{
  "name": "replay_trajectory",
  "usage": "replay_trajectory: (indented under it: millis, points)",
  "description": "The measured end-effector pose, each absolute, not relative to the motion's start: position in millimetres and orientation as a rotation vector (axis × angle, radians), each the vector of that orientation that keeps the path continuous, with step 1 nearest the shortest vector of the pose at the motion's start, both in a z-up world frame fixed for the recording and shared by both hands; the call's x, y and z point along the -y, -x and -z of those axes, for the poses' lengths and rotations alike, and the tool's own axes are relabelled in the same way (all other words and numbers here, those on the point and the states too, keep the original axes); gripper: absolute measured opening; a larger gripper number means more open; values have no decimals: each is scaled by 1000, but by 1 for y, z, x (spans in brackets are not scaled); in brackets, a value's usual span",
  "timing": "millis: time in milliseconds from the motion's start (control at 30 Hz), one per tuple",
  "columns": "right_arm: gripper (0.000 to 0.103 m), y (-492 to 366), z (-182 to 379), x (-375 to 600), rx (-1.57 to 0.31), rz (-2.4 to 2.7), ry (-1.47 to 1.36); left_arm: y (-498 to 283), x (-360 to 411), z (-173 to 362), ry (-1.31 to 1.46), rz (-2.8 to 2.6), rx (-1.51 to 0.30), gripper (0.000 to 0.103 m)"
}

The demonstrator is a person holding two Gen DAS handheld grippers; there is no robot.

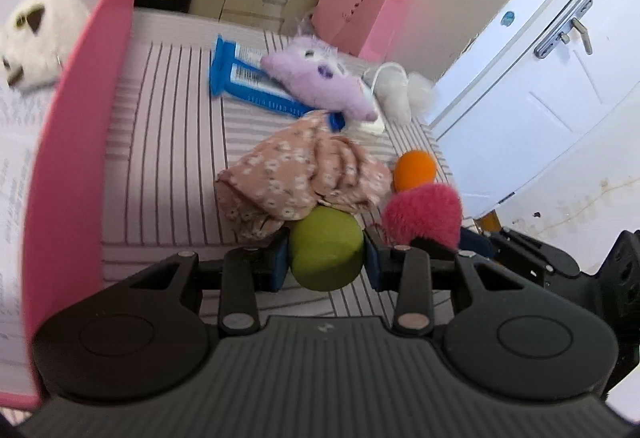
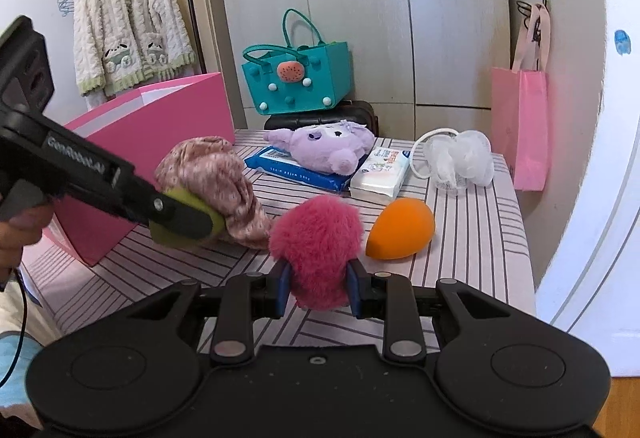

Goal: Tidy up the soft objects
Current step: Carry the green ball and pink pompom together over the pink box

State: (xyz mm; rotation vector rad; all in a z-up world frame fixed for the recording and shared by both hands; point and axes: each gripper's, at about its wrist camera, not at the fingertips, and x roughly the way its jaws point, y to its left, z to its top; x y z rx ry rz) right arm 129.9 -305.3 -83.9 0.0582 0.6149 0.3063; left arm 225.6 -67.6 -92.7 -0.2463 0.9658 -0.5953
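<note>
Soft objects are sitting across the striped tabletop (image 2: 472,238), and I'm gripping two of them. Going left to right: the pink box (image 2: 160,141) is standing open at the left edge, and in the left wrist view a white panda plush (image 1: 38,37) is lying inside it. Next, my left gripper (image 1: 326,258) is squeezing the green sponge (image 1: 326,250) between its blue pads (image 1: 280,262), jaws narrowed onto it; from the right wrist view that sponge (image 2: 188,209) is pressing against the floral pink cloth (image 2: 216,181), which is bunching up just behind it. My right gripper (image 2: 318,286) is clamping the fuzzy magenta pom-pom (image 2: 316,242), jaws narrowed onto its lower part, with it lifting slightly off the table as far as I can tell. Just right of it the orange sponge (image 2: 400,234) is lying on its side on the tabletop, near but apart from the pom-pom. Behind, the purple plush (image 2: 320,149) is resting on top of a blue wipes pack (image 2: 280,167), a white tissue pack (image 2: 382,173) is touching that pack's right side, and a white mesh bath pouf (image 2: 460,161) is sitting further right near the table's far corner. A teal felt bag (image 2: 296,81) is standing behind the table; a pink paper bag (image 2: 520,125) is hanging at far right.
</note>
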Motion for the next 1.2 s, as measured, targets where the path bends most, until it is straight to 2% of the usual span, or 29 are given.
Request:
replay_trajectory:
  millis: [333,700,1200]
  points:
    - [32,-118,82,303,-669,-314,-75,-204,64,72,200,671,-952,36]
    - [32,-101,77,304,-810,-318,-140,-155,54,66,186,757,-981,36]
    - [32,-63,39,265,-865,-520,-131,-116,4,64,111,655,-1025,36]
